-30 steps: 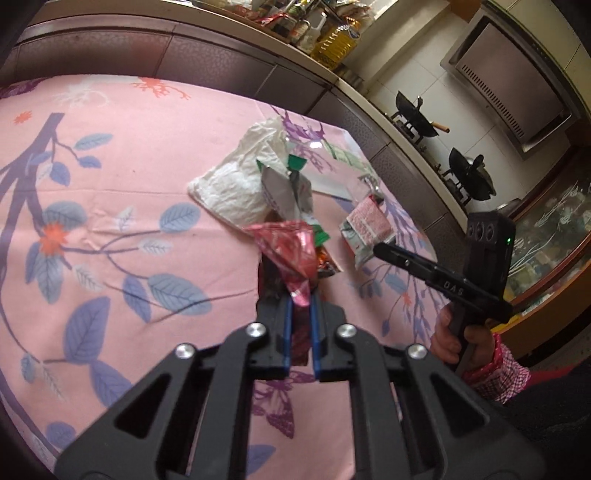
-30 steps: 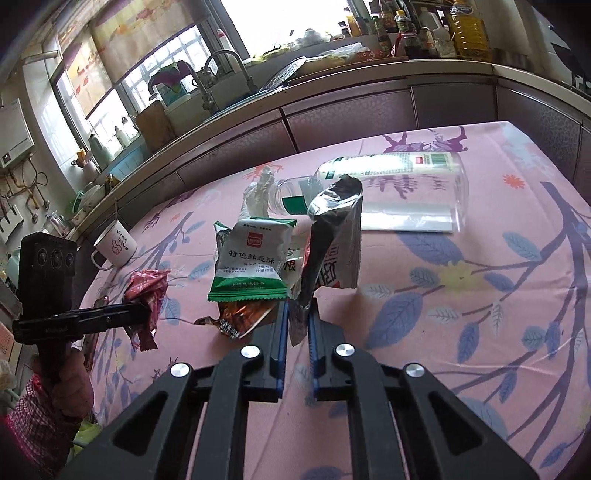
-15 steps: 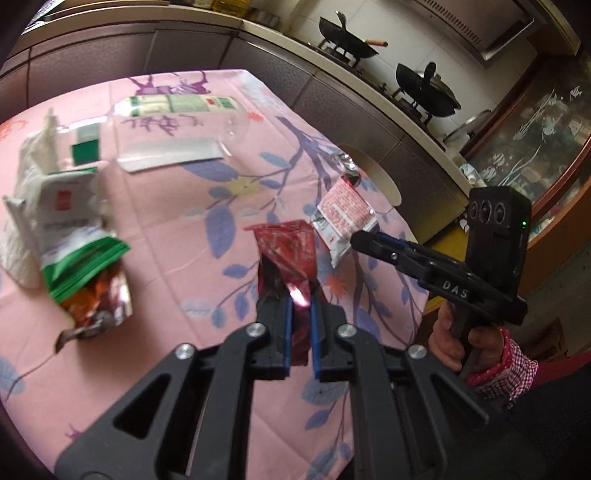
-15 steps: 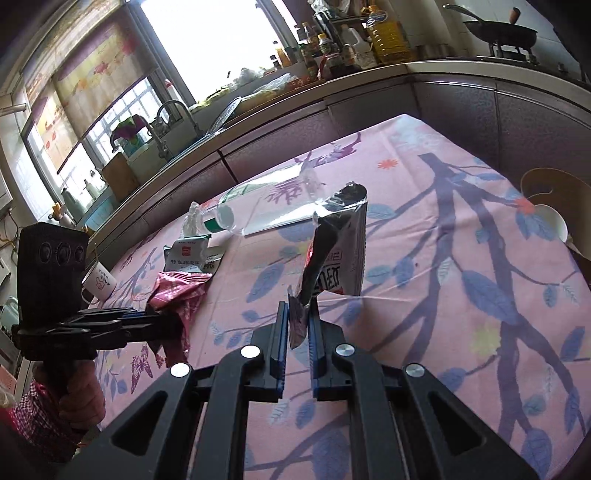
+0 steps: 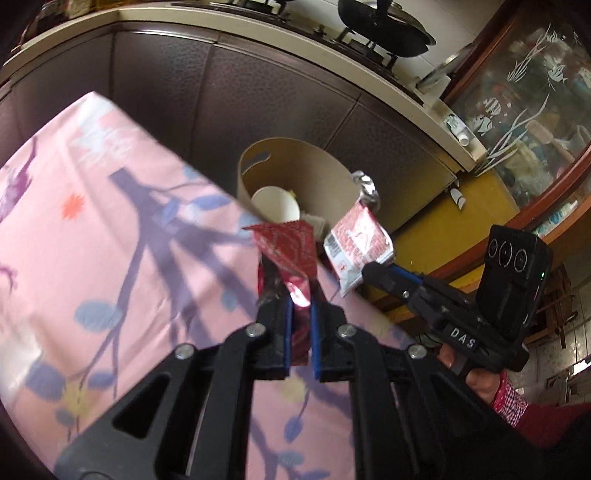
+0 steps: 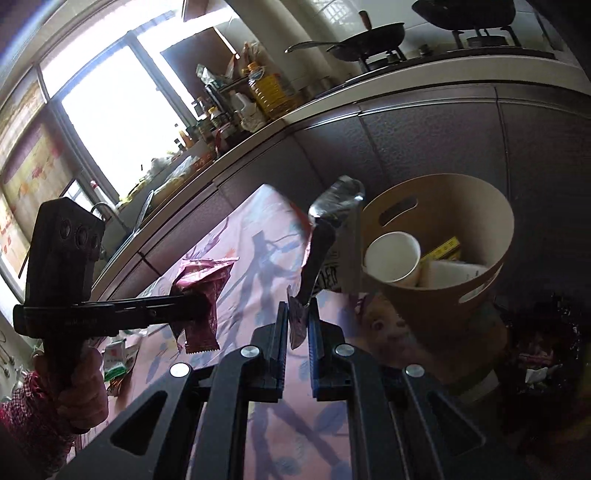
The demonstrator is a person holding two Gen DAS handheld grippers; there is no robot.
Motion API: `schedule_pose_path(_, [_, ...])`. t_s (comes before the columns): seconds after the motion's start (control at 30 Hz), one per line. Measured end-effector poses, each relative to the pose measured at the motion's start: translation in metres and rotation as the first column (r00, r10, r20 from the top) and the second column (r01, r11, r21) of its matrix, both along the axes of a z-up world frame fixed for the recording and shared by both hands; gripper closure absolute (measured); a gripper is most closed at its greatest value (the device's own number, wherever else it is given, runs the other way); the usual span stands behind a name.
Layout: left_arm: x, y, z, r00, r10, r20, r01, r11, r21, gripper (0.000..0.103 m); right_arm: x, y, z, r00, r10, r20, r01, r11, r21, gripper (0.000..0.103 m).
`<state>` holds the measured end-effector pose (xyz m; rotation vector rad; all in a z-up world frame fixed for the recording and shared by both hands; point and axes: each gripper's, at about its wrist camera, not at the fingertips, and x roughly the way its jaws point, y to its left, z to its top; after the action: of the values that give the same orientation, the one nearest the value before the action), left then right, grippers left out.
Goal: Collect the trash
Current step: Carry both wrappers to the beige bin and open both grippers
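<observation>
Yellow packet [image 6: 443, 249] inside bin [image 6: 491, 225]: right wrist view only.

Two held wrappers [image 5: 291, 247] [image 5: 356, 236], one bin [image 6: 443, 206], perhaps two cups [image 6: 393, 256].

Stood on the stove [image 6: 480, 40]: a frying pan [image 6: 373, 35], a dark pot [image 5: 384, 33]. Nearby, an oil bottle [image 6: 267, 90], perhaps sauce jars.

Left gripper [image 5: 300, 295] jaws nearly closed, right gripper [image 6: 298, 314] likewise, both angled downward, hand-held
</observation>
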<state>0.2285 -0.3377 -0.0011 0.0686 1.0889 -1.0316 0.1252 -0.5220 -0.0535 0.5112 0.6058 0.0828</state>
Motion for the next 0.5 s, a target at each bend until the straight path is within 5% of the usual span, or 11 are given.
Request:
schedule_pose_path(0.33, [0.052,-0.149,-0.025,1.000,-0.019,-0.019,0.021,0.996,0.085,0.095,0.042,-0.092,-0.032,0.990,-0.097,-0.098,0.105,0.991,0.077,0.096])
schedule_pose_path(0.43, [0.059,-0.166,-0.036,0.999,0.008,-0.032,-0.003,0.989,0.151,0.072,0.050,-0.102,-0.043,0.987,-0.093,-0.130,0.110,0.985,0.132,0.092])
schedule_pose_path(0.47, [0.059,-0.168,-0.037,0.999,0.017,-0.034,-0.011,0.988,0.157,0.064,0.050,-0.104,-0.045,0.987,-0.100,-0.124,0.119,0.981,0.153,0.083])
schedule_pose_path(0.5, [0.059,-0.168,-0.036,0.999,0.022,-0.024,-0.019,0.989,0.149,0.064,0.048,-0.106,-0.047,0.987,-0.114,-0.117,0.133,0.977,0.164,0.063])
